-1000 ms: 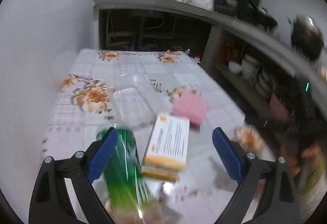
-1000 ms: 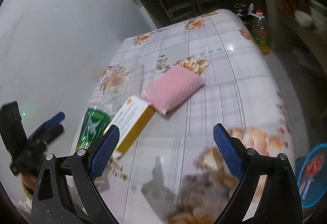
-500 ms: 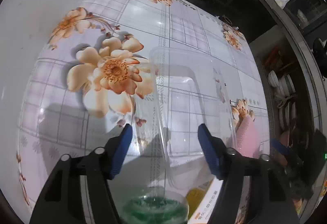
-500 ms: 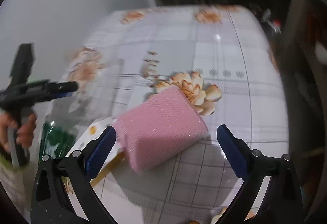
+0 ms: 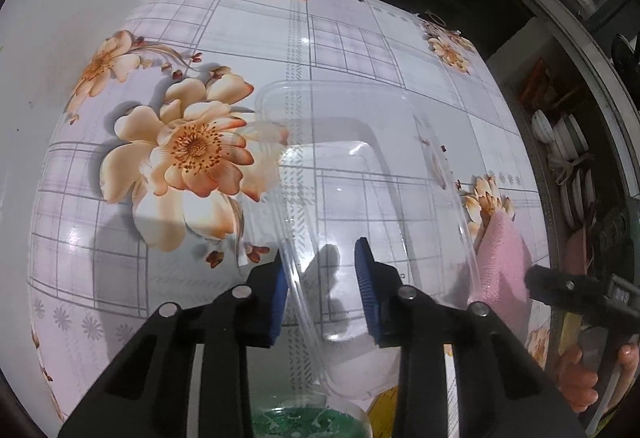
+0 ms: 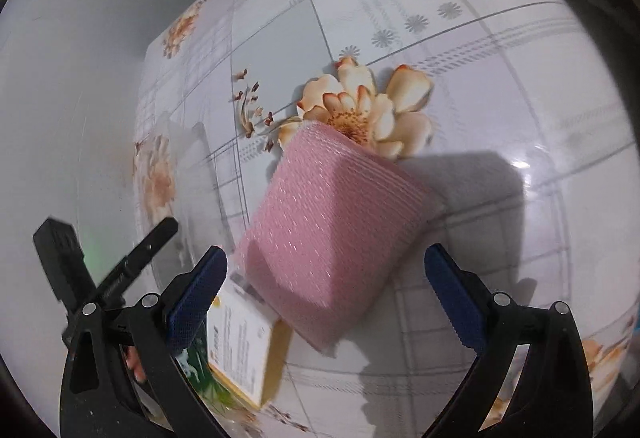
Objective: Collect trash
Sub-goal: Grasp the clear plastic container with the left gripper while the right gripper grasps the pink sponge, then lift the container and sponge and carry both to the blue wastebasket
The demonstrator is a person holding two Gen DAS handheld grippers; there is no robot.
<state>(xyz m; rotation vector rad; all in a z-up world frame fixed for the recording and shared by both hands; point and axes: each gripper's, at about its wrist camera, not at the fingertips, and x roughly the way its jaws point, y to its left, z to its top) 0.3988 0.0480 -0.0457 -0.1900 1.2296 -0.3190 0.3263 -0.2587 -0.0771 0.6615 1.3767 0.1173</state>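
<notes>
Left wrist: clear plastic container (image 5: 352, 174), seemingly empty; left gripper (image 5: 322, 288) astride its rim

My left gripper (image 5: 322, 288) has matt black plastic arms, shiny metal rivets and ribbed blue pads (image 5: 366, 278), which look rubbery. Between them runs the thin, glossy wall of a clear plastic container (image 5: 360, 174). The tablecloth (image 5: 248, 38) is smooth and glossy, glinting at ten o'clock. From my right gripper (image 6: 326, 292), the pink sponge (image 6: 328, 222) wears a rough, matt mesh; at seven o'clock lies a smooth paper-faced box (image 6: 244, 350) on crinkly green wrapping (image 6: 196, 370).
</notes>
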